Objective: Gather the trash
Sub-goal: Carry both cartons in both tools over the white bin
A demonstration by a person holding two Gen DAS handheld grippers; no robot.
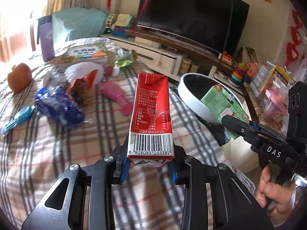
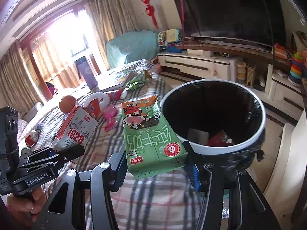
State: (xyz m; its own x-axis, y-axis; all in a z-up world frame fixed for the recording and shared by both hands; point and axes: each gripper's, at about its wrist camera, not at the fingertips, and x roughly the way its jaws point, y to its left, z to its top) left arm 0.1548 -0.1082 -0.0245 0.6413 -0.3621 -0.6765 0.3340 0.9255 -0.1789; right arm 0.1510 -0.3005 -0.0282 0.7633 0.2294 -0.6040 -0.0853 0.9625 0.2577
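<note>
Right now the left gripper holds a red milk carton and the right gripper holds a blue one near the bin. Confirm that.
Not quite: the carton in the right gripper is green, not blue, as the right wrist view shows. The rest stands: the left gripper holds the red milk carton, and the green one is near the bin.

Blown-out window (image 2: 63,36) glare, fisheye-warped edges, slight motion blur.

Left gripper (image 1: 150,169) clamped, blue-padded fingers (image 1: 122,170) pressed in from both sides on a held carton, pointed forward and slightly up. Right gripper (image 2: 160,169) likewise closed on its own load, aimed ahead. Right hand (image 1: 272,191) wrapped round its handle; left hand (image 2: 26,205) curled under its handle, thumbnail showing.
</note>
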